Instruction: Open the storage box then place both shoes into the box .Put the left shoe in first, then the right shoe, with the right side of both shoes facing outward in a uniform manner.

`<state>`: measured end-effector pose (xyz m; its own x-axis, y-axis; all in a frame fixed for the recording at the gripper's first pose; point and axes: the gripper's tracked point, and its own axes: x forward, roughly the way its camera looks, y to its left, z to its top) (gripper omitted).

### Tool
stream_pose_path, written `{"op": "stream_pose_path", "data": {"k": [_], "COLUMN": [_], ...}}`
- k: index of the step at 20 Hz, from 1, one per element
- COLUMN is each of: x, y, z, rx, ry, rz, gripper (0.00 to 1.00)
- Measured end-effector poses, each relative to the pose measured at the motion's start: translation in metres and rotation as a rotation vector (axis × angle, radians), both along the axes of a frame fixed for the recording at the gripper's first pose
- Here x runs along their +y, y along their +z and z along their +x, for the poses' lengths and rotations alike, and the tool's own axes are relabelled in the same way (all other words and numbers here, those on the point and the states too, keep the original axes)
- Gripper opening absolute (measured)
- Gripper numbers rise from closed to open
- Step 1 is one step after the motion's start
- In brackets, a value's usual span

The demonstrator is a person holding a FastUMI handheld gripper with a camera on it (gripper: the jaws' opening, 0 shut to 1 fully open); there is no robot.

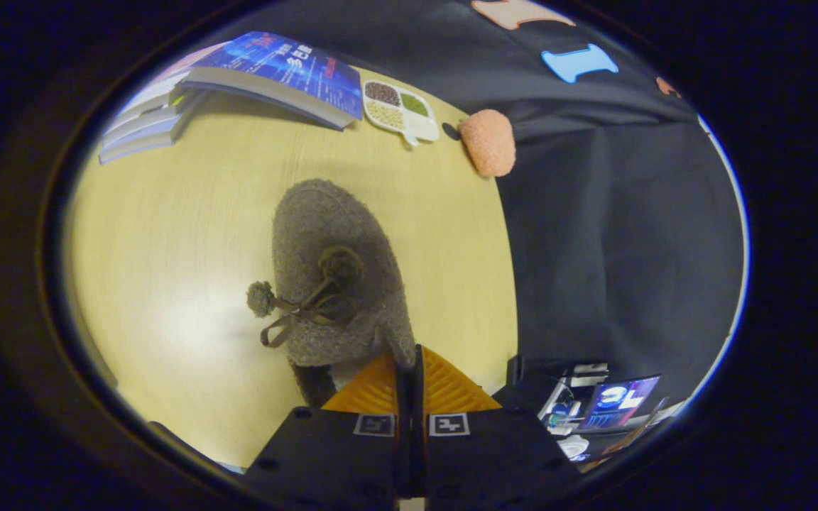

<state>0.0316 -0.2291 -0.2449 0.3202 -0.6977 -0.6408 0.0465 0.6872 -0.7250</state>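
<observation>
A grey fuzzy shoe (331, 270) with a brown bow and two pom-poms lies just ahead of my fingers, its toe pointing away over the yellow wooden table (189, 234). My gripper (409, 363) is shut on the thin edge of the shoe's opening at the heel end, and the fingers stand almost together around it. The shoe's heel is partly hidden behind the fingers.
Beyond the shoe, a stack of books (238, 85) lies at the table's far left. A white divided dish (402, 110) of beans and an orange fuzzy object (488, 142) sit at the far edge. The table's right edge drops off beside the shoe, with black cloth behind.
</observation>
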Motion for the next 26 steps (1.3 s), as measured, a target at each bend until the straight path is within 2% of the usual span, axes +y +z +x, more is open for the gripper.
{"op": "stream_pose_path", "data": {"k": [4,7,15,23,26], "x": [0.018,0.048,0.150,0.263,0.301], "y": [0.043,0.067,0.122,0.155,0.146], "z": [-0.008,-0.014,-0.025,-0.033,-0.040], "rx": [-0.036,-0.072,-0.166,-0.227,-0.238], "ry": [0.029,0.062,0.222,0.399,0.442], "rz": [-0.096,-0.118,-0.160,-0.177,-0.144], "gripper": [0.04,0.04,0.04,0.04,0.04]}}
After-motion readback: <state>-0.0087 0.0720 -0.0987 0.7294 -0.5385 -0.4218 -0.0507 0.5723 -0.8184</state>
